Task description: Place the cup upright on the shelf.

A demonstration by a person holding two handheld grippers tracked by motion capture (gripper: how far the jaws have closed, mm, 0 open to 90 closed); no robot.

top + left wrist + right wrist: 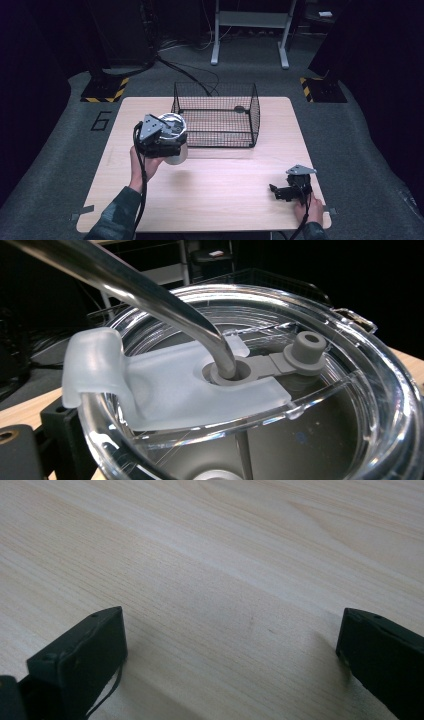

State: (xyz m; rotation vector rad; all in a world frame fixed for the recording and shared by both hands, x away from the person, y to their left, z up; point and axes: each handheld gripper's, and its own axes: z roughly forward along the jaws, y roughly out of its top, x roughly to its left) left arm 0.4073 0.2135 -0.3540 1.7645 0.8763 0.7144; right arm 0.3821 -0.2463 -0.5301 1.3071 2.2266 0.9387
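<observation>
Gripping looks likely: left gripper [161,137] sits vs. the steel tumbler [175,150], held above the table [225,200] just left-near of the wire basket [250,117], but whether its jaws pinch the cup I can't tell. Clear lid [350,355] and metal straw [165,310] sit right at its camera. Right gripper [282,192] rests near-right w/ jaws spread, nothing between. Risks: cup slips if grip is shallow; straw or rim snags basket wire on the way in; tilt could pop the lid.

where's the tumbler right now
In the high view the tumbler is at the table's left-centre, held by the left tool, just left of the wire basket.
</observation>
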